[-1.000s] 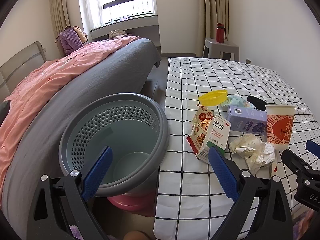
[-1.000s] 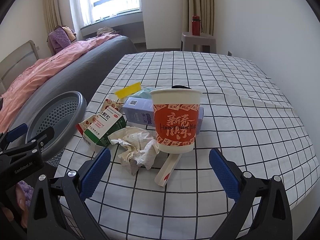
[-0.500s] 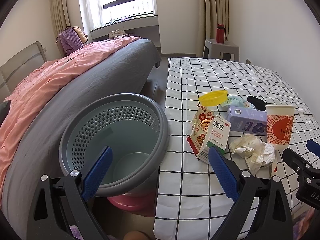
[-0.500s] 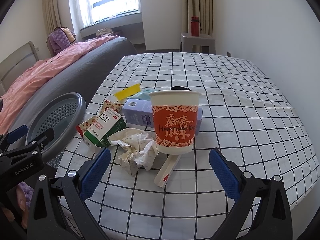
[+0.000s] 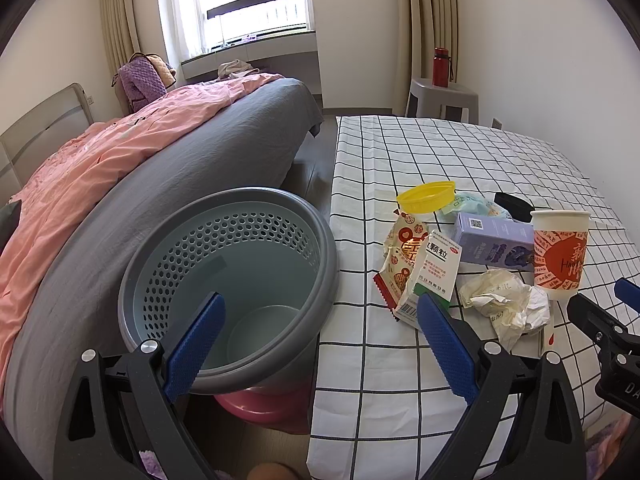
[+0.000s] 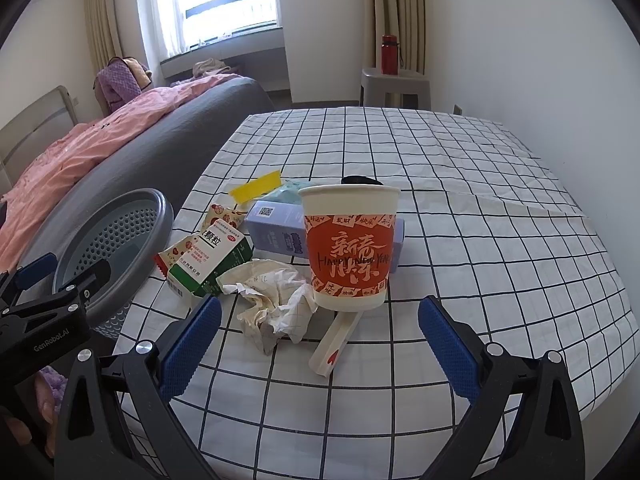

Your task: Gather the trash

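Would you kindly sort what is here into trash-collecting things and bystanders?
For the job: paper cup, crumpled paper, medicine box, snack wrapper, purple box, yellow lid, grey basket.

Just lying about: red bottle, stool, bed.

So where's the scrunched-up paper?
In the right wrist view the crumpled paper lies on the checked table, just left of the red paper cup and in front of the green-and-white box.
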`<state>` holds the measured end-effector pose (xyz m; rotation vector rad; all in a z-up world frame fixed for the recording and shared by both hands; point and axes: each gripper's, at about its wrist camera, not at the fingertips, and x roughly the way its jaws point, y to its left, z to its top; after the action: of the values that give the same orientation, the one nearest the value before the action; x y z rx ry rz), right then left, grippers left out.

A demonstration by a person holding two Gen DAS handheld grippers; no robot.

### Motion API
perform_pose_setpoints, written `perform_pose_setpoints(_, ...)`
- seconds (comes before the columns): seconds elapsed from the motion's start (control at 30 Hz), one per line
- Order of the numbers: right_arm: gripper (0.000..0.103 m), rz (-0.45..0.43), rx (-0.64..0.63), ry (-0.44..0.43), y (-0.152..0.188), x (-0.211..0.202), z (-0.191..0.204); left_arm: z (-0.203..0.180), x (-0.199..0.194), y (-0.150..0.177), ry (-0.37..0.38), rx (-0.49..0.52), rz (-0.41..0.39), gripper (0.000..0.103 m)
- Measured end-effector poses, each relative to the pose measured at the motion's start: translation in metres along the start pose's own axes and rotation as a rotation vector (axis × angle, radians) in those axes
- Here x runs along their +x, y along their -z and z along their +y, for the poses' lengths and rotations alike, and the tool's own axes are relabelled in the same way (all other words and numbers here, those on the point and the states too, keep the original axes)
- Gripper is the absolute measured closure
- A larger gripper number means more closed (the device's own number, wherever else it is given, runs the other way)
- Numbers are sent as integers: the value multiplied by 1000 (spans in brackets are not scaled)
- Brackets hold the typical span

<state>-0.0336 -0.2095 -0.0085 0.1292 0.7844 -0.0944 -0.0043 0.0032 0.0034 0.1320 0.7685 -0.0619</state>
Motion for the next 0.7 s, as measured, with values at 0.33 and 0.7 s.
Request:
perform_pose_setpoints(0.33, 6, -2, 1, 0, 0, 0, 0, 0, 0, 0, 0, 0, -1, 11)
perform_pose_setpoints(0.7, 6, -3, 1, -2, 1, -1, 0, 0, 0, 0, 1, -1, -1, 11)
